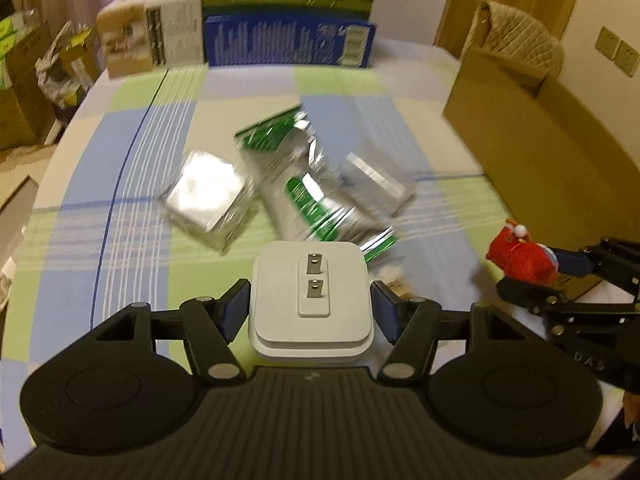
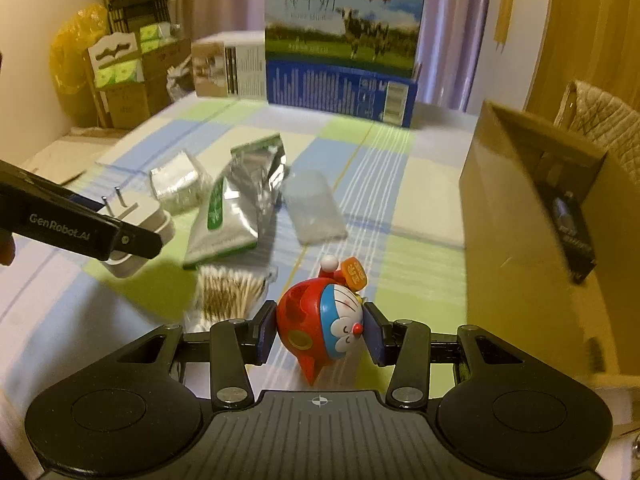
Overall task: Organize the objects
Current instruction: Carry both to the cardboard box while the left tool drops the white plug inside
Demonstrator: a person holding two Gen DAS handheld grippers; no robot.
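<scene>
Left wrist view: left tongs (image 1: 310, 306) clamped on plug (image 1: 311, 300), prongs up, held above table (image 1: 132, 168). Right wrist view: right tongs (image 2: 320, 330) clamped on toy (image 2: 320, 320), lifted, pointed tail hanging below the pads. Ahead of both tongs, loose on the table: foil pouch (image 2: 236, 208), wrapped block (image 2: 176, 184), clear packet (image 2: 316, 208), swabs (image 2: 230, 292) just ahead-left of the right tongs. Carton (image 2: 532, 216) to the right of the right tongs, open side facing in, probably the drop place. Toy rounded and gripped at its sides only, so likely to twist or slip out if swung fast. Plug smooth and wide for the left pads; could slide on a tilt. Both tongs heading for one opening: risk of knocking together or clipping the carton's rim.
</scene>
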